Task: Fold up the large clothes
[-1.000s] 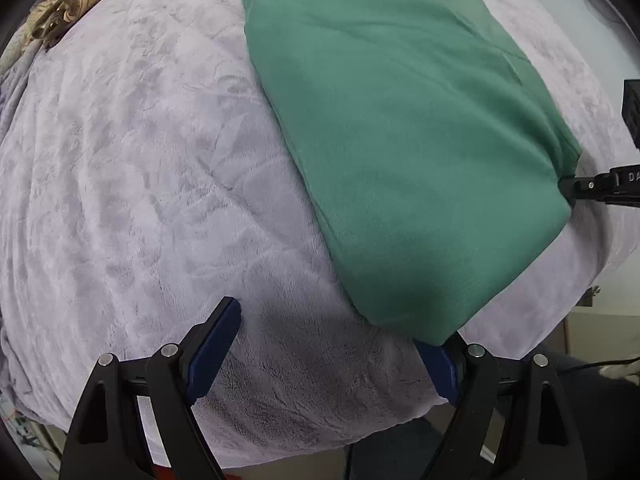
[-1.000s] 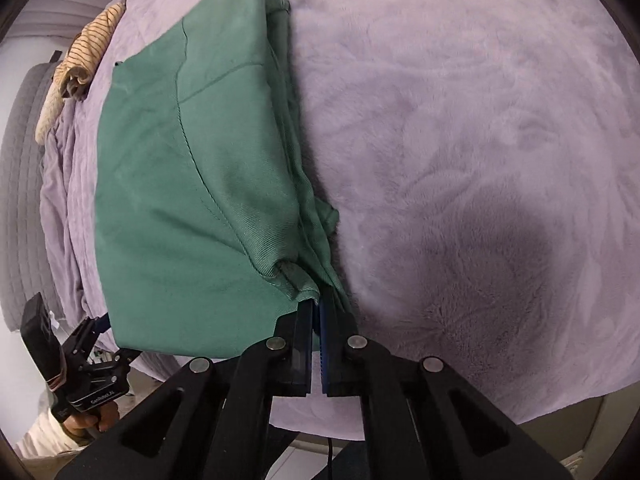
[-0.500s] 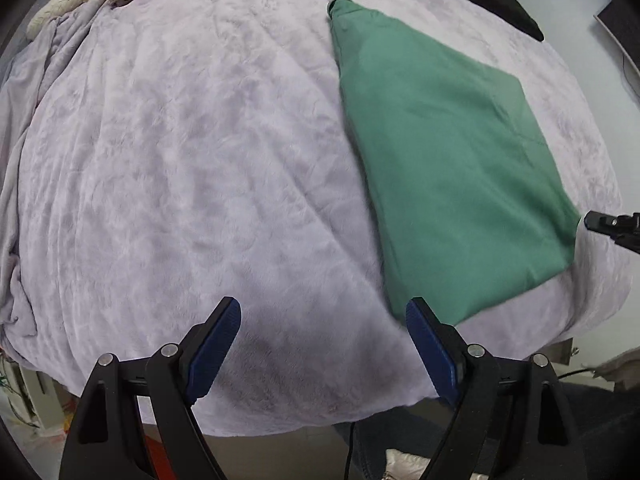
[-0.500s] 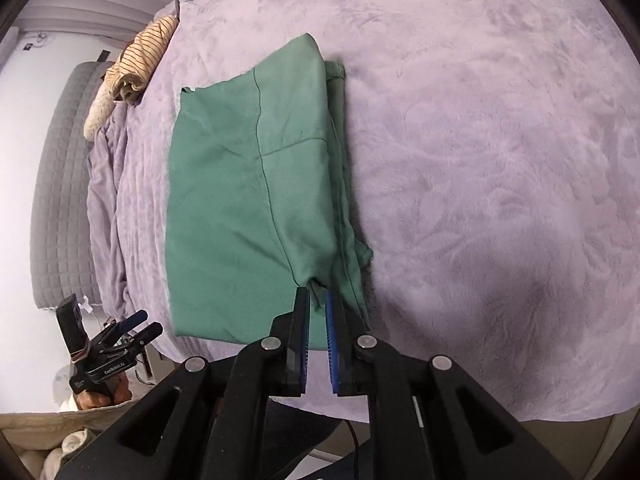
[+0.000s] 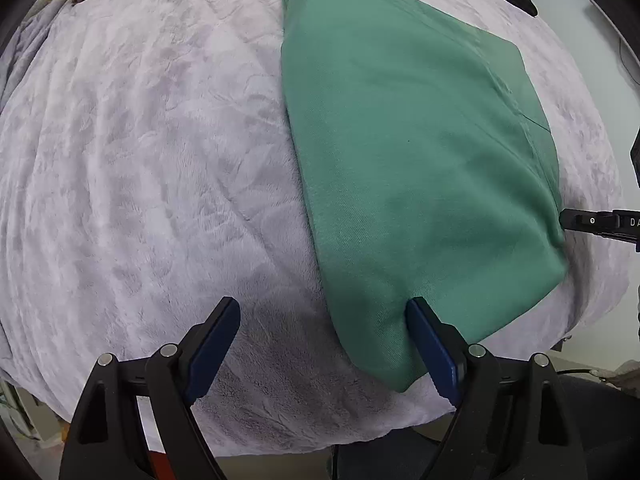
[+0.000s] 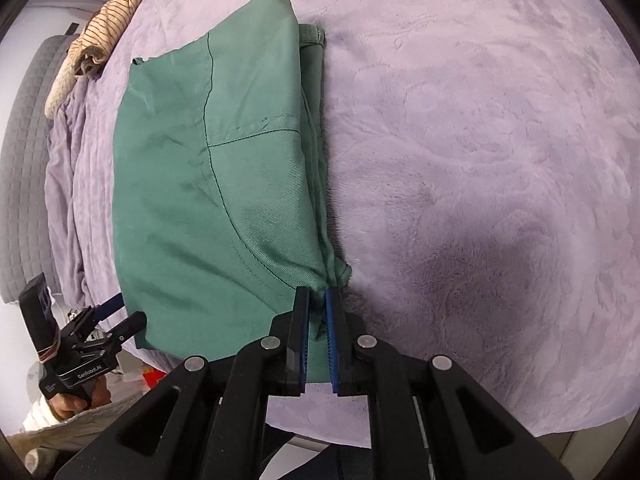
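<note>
the green garment [image 6: 208, 208] lies folded on the bed [image 6: 480, 120], near its edge. my right tongs [image 6: 318, 300] sit narrowly parted around its corner, likely letting go. my left tongs [image 5: 320, 320] gape wide over the other corner, gripping nothing.

Folded green garment [image 6: 208, 208] on a lilac plush blanket [image 6: 480, 140], seen over the right gripper [image 6: 318, 300].

The right gripper's blue-padded jaws stand narrowly apart at the garment's near right corner, a bit of cloth between them. The left gripper [image 6: 120, 312], jaws spread, sits at the near left corner, held by a hand [image 6: 76, 402]. A striped cloth [image 6: 104, 40] lies far left.
</note>
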Available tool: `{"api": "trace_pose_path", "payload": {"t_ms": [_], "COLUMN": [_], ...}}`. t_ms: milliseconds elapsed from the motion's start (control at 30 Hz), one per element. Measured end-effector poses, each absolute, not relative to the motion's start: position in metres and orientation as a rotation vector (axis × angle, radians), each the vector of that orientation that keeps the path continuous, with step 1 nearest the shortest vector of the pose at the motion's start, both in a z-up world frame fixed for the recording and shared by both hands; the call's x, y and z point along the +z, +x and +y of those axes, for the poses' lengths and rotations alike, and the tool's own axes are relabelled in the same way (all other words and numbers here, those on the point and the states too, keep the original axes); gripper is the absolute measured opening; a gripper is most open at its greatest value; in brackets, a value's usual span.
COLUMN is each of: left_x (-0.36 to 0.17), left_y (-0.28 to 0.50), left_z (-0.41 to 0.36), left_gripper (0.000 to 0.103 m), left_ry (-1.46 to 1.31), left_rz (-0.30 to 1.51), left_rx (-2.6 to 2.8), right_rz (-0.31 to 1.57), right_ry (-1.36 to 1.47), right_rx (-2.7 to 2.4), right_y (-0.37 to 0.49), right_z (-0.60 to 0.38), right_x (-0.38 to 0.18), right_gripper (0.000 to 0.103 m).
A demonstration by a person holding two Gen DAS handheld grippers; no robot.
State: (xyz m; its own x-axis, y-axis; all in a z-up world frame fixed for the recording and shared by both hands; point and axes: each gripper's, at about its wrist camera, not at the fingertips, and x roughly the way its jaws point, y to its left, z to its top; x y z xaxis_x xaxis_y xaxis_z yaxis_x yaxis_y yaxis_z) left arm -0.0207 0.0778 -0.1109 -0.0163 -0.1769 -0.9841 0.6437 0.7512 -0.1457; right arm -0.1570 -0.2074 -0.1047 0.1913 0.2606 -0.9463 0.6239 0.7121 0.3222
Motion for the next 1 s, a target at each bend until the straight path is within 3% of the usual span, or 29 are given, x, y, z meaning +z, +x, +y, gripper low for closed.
{"api": "trace_pose_path", "payload": {"t_ms": [600,1000], "left_x": [-0.103,-0.07], "left_y": [-0.024,-0.018], "left_z": [0.081,0.089], "left_gripper": [0.086,0.086], "left_ry": [0.414,0.428], "left_rz": [1.409,1.366], "left_rx": [-0.659,-0.592], "right_rz": [1.45,1.386], "right_ry": [0.706,0.681], "right_rx": [-0.283,-0.354], "right_y": [-0.149,-0.159], "right_z": [-0.201,-0.197], "right_x": [-0.101,-0.06], "right_gripper": [0.014,0.014]}}
